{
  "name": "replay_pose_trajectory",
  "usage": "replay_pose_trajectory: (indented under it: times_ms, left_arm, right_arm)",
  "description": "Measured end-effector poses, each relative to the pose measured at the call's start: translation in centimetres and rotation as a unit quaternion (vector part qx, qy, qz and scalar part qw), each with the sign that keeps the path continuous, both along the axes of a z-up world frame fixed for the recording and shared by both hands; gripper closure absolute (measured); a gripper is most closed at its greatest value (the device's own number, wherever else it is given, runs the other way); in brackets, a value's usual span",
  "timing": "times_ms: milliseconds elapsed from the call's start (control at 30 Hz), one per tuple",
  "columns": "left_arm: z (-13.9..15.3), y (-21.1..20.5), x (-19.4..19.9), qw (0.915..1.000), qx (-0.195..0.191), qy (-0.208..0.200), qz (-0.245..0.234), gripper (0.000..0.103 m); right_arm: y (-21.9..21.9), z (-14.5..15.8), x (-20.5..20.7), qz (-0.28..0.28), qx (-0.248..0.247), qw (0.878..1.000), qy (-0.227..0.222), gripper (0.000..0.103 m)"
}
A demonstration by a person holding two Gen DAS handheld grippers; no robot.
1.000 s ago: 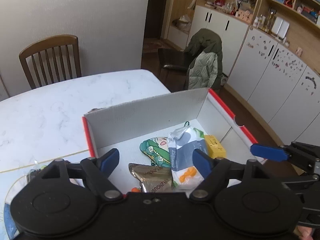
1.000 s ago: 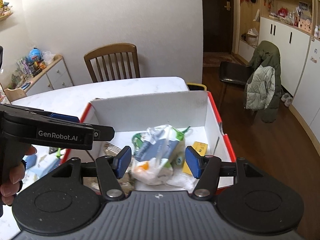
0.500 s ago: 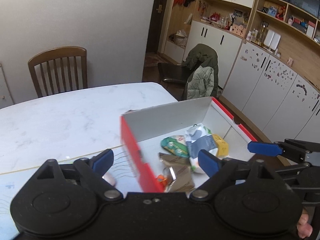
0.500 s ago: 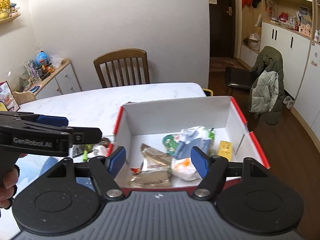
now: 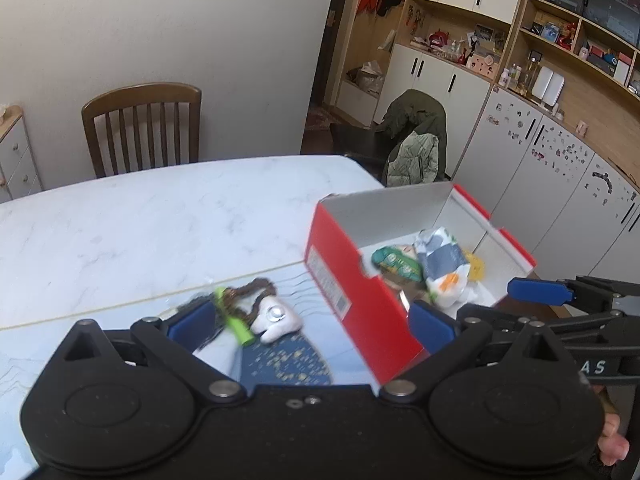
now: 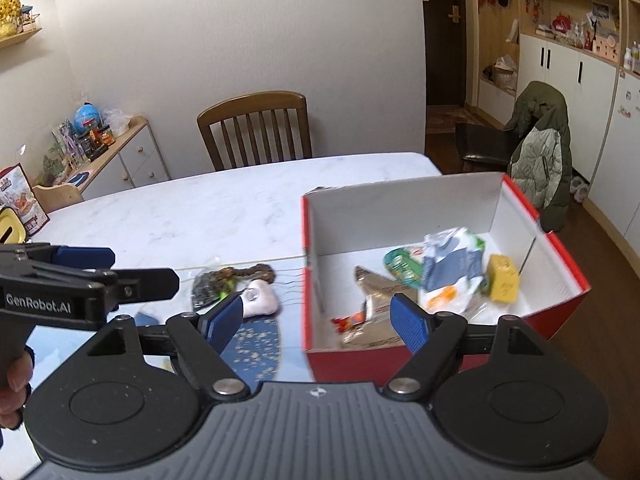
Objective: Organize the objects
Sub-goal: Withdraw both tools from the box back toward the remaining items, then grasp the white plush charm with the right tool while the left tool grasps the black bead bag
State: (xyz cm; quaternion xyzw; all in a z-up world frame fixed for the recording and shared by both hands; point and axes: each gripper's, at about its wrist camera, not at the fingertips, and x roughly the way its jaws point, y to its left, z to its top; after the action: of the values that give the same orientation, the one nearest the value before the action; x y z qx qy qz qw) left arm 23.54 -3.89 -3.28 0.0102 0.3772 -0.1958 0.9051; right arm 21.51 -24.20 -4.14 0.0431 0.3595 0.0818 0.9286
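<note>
**Loose items could snag together**

Left wrist view: left gripper (image 5: pixel 312 322), jaws open and empty, faces the toy (image 5: pixel 275 319), marker (image 5: pixel 234 317) and cord (image 5: pixel 248 292) on the desk (image 5: pixel 140 216), left of the box (image 5: pixel 360 300); tangling could drag neighbours.

Right wrist view: right gripper (image 6: pixel 318 318), jaws open and empty, straddles the box wall; closing might tip it.

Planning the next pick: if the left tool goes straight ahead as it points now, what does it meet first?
Probably the white toy lying by the green marker on the mat; the left tool is open. The red box wall sits just right of that line; depth is unclear.
</note>
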Motion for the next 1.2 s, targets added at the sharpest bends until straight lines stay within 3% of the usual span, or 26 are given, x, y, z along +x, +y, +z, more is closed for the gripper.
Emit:
replay_pose_trajectory:
  times_ms: [333,667,933,1200]
  left_arm:
    - [-2.1,4.4,-0.5,0.9995,0.020,-0.023,-0.001,0.000]
    - [-5.9,8.8,2.4,0.9998,0.002,-0.002,0.020,0.000]
    - [-10.0,10.1,5.1,0.9990,0.004,0.027,0.035,0.000]
    - [-11.9,9.5,7.4,0.9994,0.035,0.005,0.006,0.000]
  right_arm:
    - [4.3,-0.8,-0.4,-0.013,0.001,1.000,0.015,0.022]
    - [8.6,-2.4,1.4,-0.006,-0.016,0.999,0.029,0.022]
    - [11.7,-4.9,5.4,-0.003,-0.030,0.998,0.058,0.022]
    - [12.8,-8.4,8.1,-0.056,-0.039,0.995,0.077,0.023]
